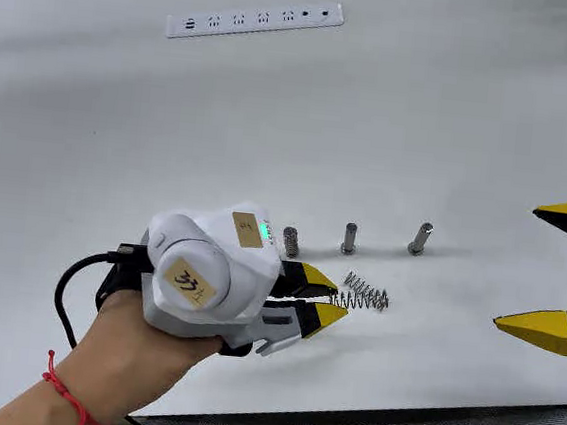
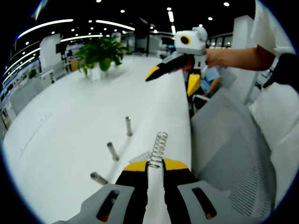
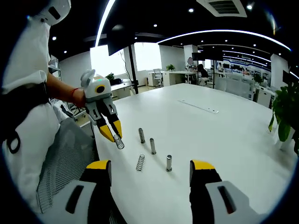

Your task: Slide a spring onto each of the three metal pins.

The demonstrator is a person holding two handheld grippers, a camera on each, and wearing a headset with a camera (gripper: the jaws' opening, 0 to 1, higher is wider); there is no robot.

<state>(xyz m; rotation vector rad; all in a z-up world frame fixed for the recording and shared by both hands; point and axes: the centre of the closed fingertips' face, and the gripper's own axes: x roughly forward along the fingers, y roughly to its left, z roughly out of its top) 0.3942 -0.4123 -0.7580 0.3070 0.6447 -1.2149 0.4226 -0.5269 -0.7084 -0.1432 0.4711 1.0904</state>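
So the left claw [image 1: 333, 299] was pressed together on one end of a spring [image 1: 363, 303]. It pinched the spring so the rest poked out in front, low over the table [image 1: 272, 121]. I think it was held by the end like that so the open end could slip over a pin. A second spring [image 1: 362, 283] lay loose on the table just beside it, ready for later.

A little farther back stood a row of three. The first pin [image 1: 291, 240] already had a spring around it. The middle pin [image 1: 349, 238] and the last pin [image 1: 420, 238] were bare, so two were left to do.

The right claw [image 1: 515, 265] was spread wide and held nothing. It hung off to the side, well apart from the pins, likely to keep out of the way.

The table was white, smooth and wide, with a white power strip [image 1: 255, 19] far back. The room was a big bright office with ceiling lights [image 2: 107, 22] and a green plant [image 2: 100, 53].
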